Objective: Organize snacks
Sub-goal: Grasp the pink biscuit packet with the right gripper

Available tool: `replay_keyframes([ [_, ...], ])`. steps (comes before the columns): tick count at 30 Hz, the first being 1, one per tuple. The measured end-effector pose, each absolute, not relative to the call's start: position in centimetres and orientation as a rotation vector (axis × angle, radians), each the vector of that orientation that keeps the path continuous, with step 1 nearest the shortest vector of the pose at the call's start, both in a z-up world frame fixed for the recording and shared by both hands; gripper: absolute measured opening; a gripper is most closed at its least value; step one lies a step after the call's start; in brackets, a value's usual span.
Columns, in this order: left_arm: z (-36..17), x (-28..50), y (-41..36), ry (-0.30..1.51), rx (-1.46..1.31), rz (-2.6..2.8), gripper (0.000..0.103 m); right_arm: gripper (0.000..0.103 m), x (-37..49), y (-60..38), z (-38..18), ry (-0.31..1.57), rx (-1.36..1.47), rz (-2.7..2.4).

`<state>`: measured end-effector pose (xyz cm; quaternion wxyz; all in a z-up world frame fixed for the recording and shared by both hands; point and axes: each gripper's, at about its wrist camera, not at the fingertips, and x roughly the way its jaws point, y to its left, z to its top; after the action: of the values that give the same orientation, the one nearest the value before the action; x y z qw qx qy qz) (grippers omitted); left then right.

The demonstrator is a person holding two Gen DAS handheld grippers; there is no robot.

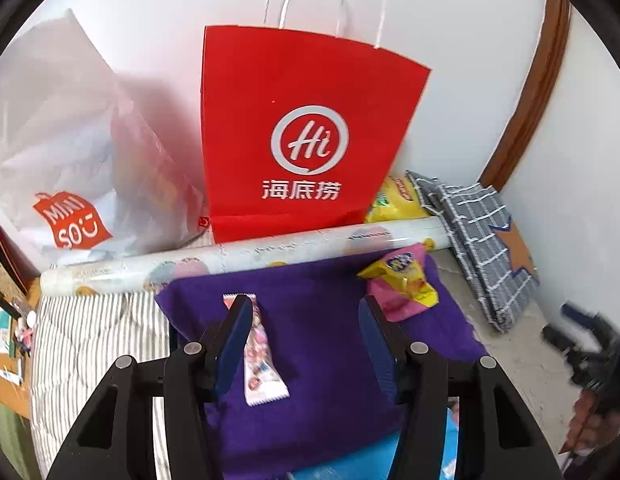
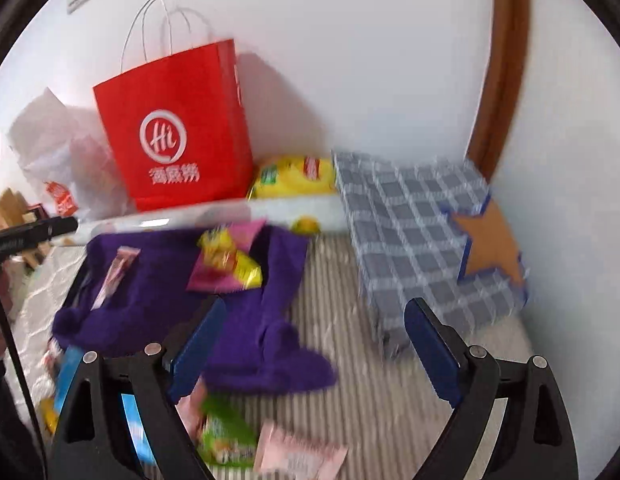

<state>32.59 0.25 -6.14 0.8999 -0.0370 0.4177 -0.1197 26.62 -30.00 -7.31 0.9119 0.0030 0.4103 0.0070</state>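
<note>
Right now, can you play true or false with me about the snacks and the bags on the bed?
1. The red paper bag stands upright against the wall. True.
2. The long pink snack bar lies on the purple cloth. True.
3. The left hand-held gripper is squeezing the snack bar. False: it is open, and the bar lies loose beside its left finger.
4. The yellow chip bag is inside the red bag. False: it sits beside it, by the wall.
5. The checked cloth bag has an orange star on it. True.
6. The right hand-held gripper holds a green snack. False: it is open and empty.
</note>
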Motion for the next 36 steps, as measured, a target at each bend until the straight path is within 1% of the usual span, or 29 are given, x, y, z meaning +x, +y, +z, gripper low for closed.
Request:
replay_keyframes([
  [4,-6.6,30.4,0.6,0.884,-0.091,-0.236,0.053,0.073,24.3,-30.6,-10.3,0.907,0.023,0.031],
  [5,-6.9,29.7,0.7,0.892,-0.098,-0.231,0.053,0.071,23.9,-30.7,-11.2,0.931,0.041,0.05],
  [8,-7.7,27.7,0.8,0.918,-0.097,-0.229,0.053,0.07,23.0,-30.5,-13.2,0.96,0.059,0.066],
  [10,-8.2,26.5,0.9,0.931,-0.091,-0.222,0.053,0.067,22.7,-30.3,-14.1,0.963,0.06,0.082],
  [12,-8.7,25.2,1.2,0.944,-0.083,-0.213,0.053,0.066,22.7,-30.1,-15.4,0.975,0.068,0.101],
  [13,-8.8,24.7,1.4,0.948,-0.082,-0.208,0.053,0.064,22.7,-30.1,-15.9,0.982,0.074,0.102],
  [16,-9.2,23.5,1.8,0.959,-0.086,-0.201,0.053,0.047,22.8,-30.4,-17.8,1.044,0.121,0.134],
  [17,-9.3,23.0,2.0,0.963,-0.084,-0.203,0.053,0.046,22.5,-30.7,-18.2,1.054,0.139,0.14],
  [25,-10.2,20.5,1.7,0.971,-0.053,-0.214,0.053,0.048,19.1,-31.4,-17.9,1.086,0.176,0.173],
  [28,-10.6,20.0,1.7,0.982,-0.059,-0.225,0.053,0.051,17.8,-31.3,-17.7,1.097,0.202,0.185],
  [31,-11.1,19.5,1.7,0.995,-0.067,-0.232,0.054,0.06,16.3,-30.7,-17.1,1.1,0.193,0.205],
  [36,-11.5,18.7,1.9,0.998,-0.081,-0.244,0.054,0.064,14.2,-29.7,-16.2,1.059,0.124,0.215],
])
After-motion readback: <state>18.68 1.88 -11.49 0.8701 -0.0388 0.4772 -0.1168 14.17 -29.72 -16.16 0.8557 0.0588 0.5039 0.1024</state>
